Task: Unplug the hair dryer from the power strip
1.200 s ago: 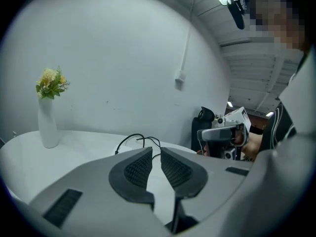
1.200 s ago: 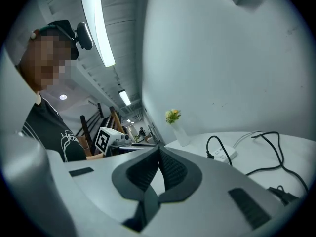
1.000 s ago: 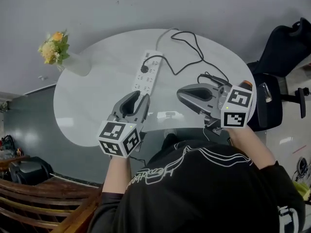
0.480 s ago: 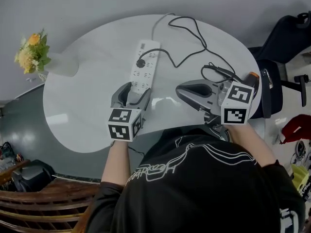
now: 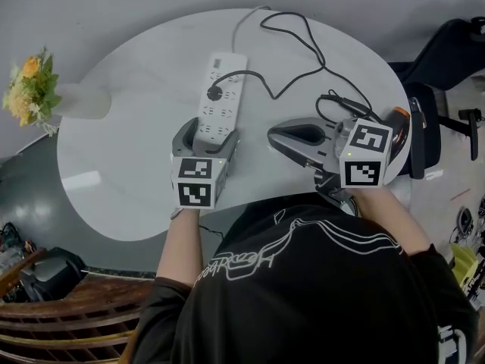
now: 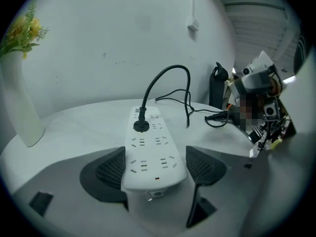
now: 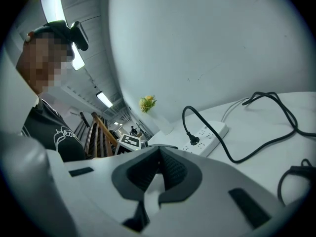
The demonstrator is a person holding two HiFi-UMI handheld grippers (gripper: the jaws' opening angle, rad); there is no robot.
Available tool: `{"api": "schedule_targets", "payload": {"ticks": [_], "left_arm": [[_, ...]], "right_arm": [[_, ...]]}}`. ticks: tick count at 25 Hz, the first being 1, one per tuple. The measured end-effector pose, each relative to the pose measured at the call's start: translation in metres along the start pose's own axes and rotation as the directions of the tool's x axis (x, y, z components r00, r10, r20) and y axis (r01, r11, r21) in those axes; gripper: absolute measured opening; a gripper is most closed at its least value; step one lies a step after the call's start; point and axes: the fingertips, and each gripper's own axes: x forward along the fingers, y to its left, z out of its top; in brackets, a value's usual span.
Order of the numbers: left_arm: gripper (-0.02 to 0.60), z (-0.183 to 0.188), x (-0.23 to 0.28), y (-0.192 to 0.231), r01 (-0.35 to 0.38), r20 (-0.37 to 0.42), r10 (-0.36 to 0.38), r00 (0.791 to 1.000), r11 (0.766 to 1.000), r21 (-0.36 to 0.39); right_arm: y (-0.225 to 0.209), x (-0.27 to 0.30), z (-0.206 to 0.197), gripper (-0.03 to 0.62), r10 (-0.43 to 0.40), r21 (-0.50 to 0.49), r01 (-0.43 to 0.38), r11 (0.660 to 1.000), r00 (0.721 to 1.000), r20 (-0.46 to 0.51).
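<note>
The left gripper (image 5: 206, 136) straddles the near end of the power strip (image 5: 221, 89); its jaws have just been opening and stand wide, not pressing it. The hair dryer's black plug (image 5: 214, 93) sits in the strip's far half. To the strip's right, the right gripper (image 5: 274, 136) is closed and empty.

White oval bench (image 5: 121, 158), pretty bare. A white vase (image 5: 85, 101) with yellow flowers (image 5: 29, 88) stands at its left edge. There's a black office chair (image 5: 453, 48) off its right side and some wooden slats (image 5: 61, 309) past its near-left corner.
</note>
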Motion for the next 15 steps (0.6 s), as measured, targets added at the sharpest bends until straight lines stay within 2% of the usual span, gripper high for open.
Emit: {"api": "schedule_targets", "payload": {"ticks": [8, 15], "left_arm": [[0.367, 0.0, 0.007, 0.01, -0.085, -0.007, 0.086, 0.996, 0.993, 0.083], [0.376, 0.002, 0.01, 0.016, -0.128, -0.004, 0.129, 0.992, 0.983, 0.133]], "right_arm": [[-0.011, 0.01, -0.004, -0.005, 0.004, 0.029, -0.003, 1.0, 1.0, -0.016], [-0.022, 0.015, -0.006, -0.005, 0.006, 0.062, -0.005, 0.998, 1.0, -0.014]]}}
